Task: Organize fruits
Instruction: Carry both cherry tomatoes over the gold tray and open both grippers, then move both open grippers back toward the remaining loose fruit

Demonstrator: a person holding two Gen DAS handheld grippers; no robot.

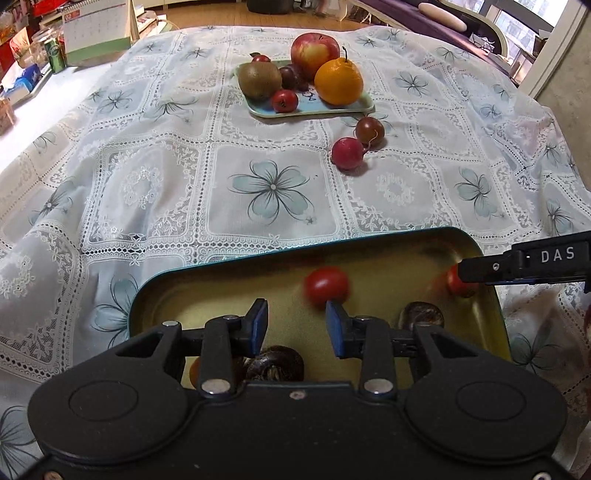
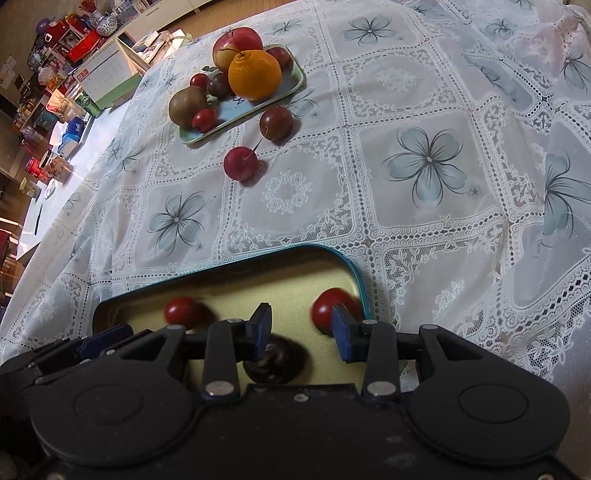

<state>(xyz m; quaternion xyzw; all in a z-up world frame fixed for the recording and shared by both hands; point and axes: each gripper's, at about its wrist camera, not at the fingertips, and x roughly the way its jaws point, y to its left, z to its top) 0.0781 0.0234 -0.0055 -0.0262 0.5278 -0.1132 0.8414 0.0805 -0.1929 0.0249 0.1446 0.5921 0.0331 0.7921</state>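
Observation:
A gold tin tray [image 1: 388, 258] [image 2: 236, 284] with a teal rim lies near me. It holds two blurred red cherry tomatoes [image 1: 327, 287] [image 2: 328, 306] and dark brown chestnut-like pieces [image 1: 275, 363] [image 2: 277, 363]. My left gripper [image 1: 297, 326] is open and empty above the tin. My right gripper [image 2: 301, 330] is open and empty over the tin's right part; its finger [image 1: 517, 264] shows in the left wrist view. Farther off, a pale green tray [image 1: 332, 109] [image 2: 295, 83] holds an apple [image 1: 314, 50], an orange [image 1: 338, 81], a kiwi [image 1: 258, 79] and small fruits.
A dark red-brown tomato [image 1: 369, 129] [image 2: 276, 123] and a pink-red radish [image 1: 347, 153] [image 2: 240, 162] lie on the lace tablecloth [image 1: 273, 184] between the trays. A desk calendar [image 1: 96, 29] and clutter stand at the far left edge.

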